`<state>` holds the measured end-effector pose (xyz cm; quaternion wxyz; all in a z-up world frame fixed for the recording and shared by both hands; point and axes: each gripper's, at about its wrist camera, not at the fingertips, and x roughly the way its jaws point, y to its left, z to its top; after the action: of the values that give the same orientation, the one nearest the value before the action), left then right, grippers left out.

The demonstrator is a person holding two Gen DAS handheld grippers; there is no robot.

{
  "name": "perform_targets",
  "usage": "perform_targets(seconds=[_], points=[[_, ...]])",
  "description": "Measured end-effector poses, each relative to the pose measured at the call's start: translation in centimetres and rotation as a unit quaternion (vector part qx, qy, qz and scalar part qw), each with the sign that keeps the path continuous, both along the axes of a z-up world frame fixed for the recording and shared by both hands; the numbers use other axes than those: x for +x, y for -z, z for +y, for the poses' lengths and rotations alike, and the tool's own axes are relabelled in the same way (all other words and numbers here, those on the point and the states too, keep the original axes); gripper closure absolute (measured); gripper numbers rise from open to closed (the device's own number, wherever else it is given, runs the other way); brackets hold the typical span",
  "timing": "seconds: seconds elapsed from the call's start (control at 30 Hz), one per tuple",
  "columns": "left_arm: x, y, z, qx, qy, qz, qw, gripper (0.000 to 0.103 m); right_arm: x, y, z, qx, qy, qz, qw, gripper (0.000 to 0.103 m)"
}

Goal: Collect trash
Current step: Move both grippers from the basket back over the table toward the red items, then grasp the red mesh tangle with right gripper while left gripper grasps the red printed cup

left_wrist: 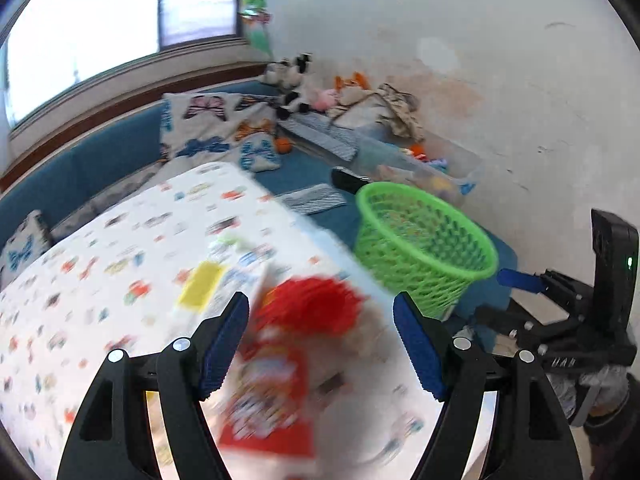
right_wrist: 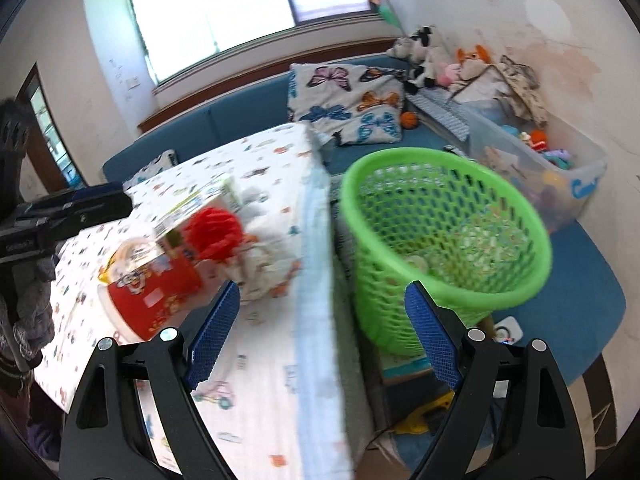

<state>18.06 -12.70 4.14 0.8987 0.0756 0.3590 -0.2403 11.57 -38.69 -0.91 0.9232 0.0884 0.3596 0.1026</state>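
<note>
On the table's patterned white cloth [left_wrist: 100, 280] lies a blurred pile of trash: a red printed cup [right_wrist: 152, 284] on its side, a red crumpled ball [right_wrist: 214, 236] and crumpled white paper [right_wrist: 266, 260]. In the left wrist view the same red cup [left_wrist: 272, 392] and red ball [left_wrist: 312, 308] show beyond my left gripper [left_wrist: 322, 344], which is open and holds nothing. My right gripper [right_wrist: 322, 336] is open and empty over the table's right edge, between the trash and a green mesh basket [right_wrist: 440, 240]. The basket [left_wrist: 424, 240] holds some pale scraps.
A blue sofa [right_wrist: 248, 112] with butterfly cushions [right_wrist: 344, 96] runs behind the table under a window. A clear plastic bin of toys [right_wrist: 560, 168] and soft toys stand by the right wall. A person's sleeve [right_wrist: 32, 300] is at the left.
</note>
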Motion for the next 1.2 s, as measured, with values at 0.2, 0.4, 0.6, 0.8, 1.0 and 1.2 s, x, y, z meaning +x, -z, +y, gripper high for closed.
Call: perform_targets(seconds=[0.2,0.4,0.6,0.8,1.0,1.2], points=[[-2.2,1.0,5.5,-0.006,-0.049,-0.009,0.9987,0.031,1.2,0.1,3.8,-0.012,-0.038,0.007,0.999,0.019],[-3.5,2.1,8.8,-0.023,-0.078,-0.001,0.9967,0.031,3.5,0.0,6.6,-0.009,-0.072,0.011,0.997,0.019],[-4.1,3.5,10.3,-0.042,-0.085,0.019,0.9953,0.031,7.2,0.3,8.8,-0.013,-0.111,0.019,0.994,0.019],[-4.6,4.9,10.9,-0.053,-0.075,0.042,0.9949,0.028,11.3,1.6,10.7,-0.017,-0.15,0.05,0.987,0.019],[-4.8,6.1,10.1,-0.051,-0.058,0.046,0.996,0.02,13.4,3.4,12.0,-0.027,-0.17,0.077,0.982,0.027],[-4.4,7.1,9.1,-0.046,-0.042,0.06,0.9962,0.02,13.4,4.0,11.9,-0.015,-0.174,0.087,0.981,0.045]])
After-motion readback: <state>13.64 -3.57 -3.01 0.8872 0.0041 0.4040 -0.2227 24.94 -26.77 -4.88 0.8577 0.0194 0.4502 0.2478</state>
